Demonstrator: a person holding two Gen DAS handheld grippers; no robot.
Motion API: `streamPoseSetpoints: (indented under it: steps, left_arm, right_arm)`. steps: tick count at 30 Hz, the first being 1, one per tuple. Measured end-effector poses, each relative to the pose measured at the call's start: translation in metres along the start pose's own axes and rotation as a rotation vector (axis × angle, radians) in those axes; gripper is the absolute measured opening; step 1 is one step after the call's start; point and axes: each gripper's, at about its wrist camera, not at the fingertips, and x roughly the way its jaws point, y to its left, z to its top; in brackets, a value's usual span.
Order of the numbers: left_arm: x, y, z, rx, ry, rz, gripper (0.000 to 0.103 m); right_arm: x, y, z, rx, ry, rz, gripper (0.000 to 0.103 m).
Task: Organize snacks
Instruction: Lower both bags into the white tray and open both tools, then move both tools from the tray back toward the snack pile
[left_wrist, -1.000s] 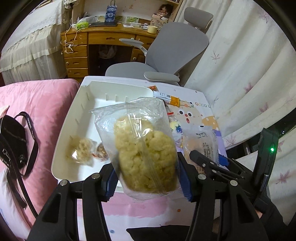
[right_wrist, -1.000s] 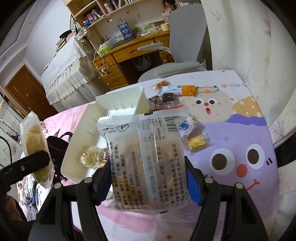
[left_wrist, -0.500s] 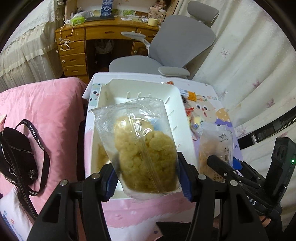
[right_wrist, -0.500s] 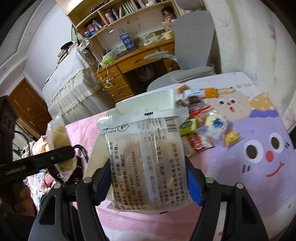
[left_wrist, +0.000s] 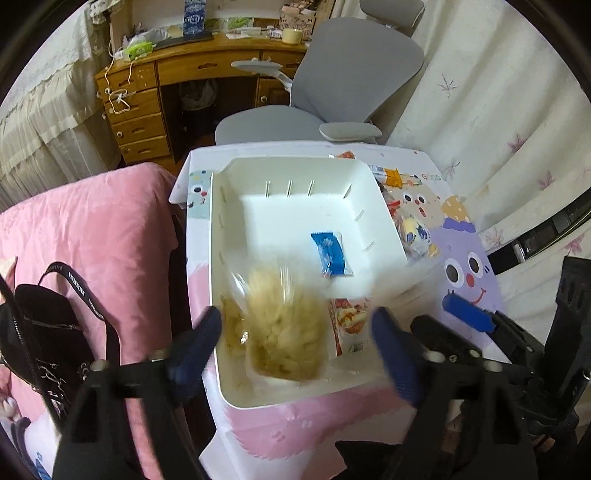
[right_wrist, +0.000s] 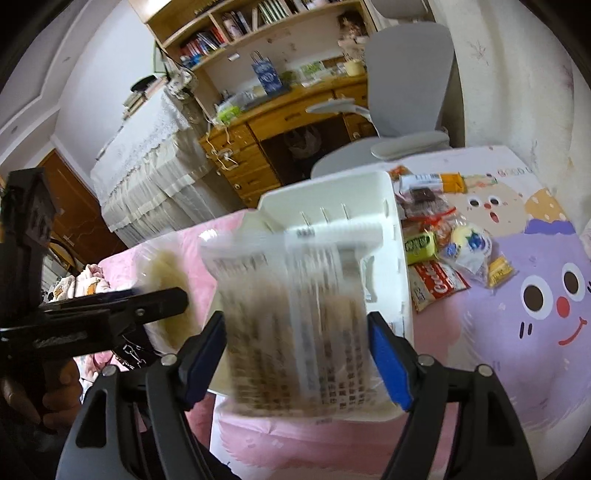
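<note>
Left gripper (left_wrist: 295, 343) gapes over bin (left_wrist: 221, 206) (blue packet (left_wrist: 330, 252) inside).

tablecloth (right_wrist: 517, 173): "GOOD" | bag strap (left_wrist: 79, 286): white lettering, unreadable | held packet (right_wrist: 295, 317): print blurred

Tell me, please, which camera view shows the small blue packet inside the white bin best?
The left wrist view: it looks down into the white bin, where the blue packet lies unobstructed on the floor. In the right wrist view, the printed bag between the gripper fingers hides the bin's interior, so the packet isn't visible.
</note>
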Motion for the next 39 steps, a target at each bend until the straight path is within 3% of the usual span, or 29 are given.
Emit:
streamPoseSetpoints:
  steps: [12, 17, 30, 39]
  left_arm:
    - [-0.001, -0.022, -0.005, 0.043, 0.006, -0.023, 0.083]
    - [0.005, -0.036, -0.007, 0.083, 0.024, -0.062, 0.084]
    - [0.02, -0.116, 0.001, 0.192, 0.036, -0.128, 0.084]
    - [0.042, -0.183, 0.023, 0.273, 0.082, -0.136, 0.085]
  right_arm:
    - [-0.012, -0.018, -0.008, 0.056, 0.015, -0.039, 0.076]
    - [-0.025, -0.03, -0.024, 0.08, 0.004, -0.103, 0.076]
    - [-0.068, -0.081, -0.073, 0.142, 0.025, -0.234, 0.076]
    - [-0.083, -0.119, -0.068, 0.117, 0.013, -0.314, 0.076]
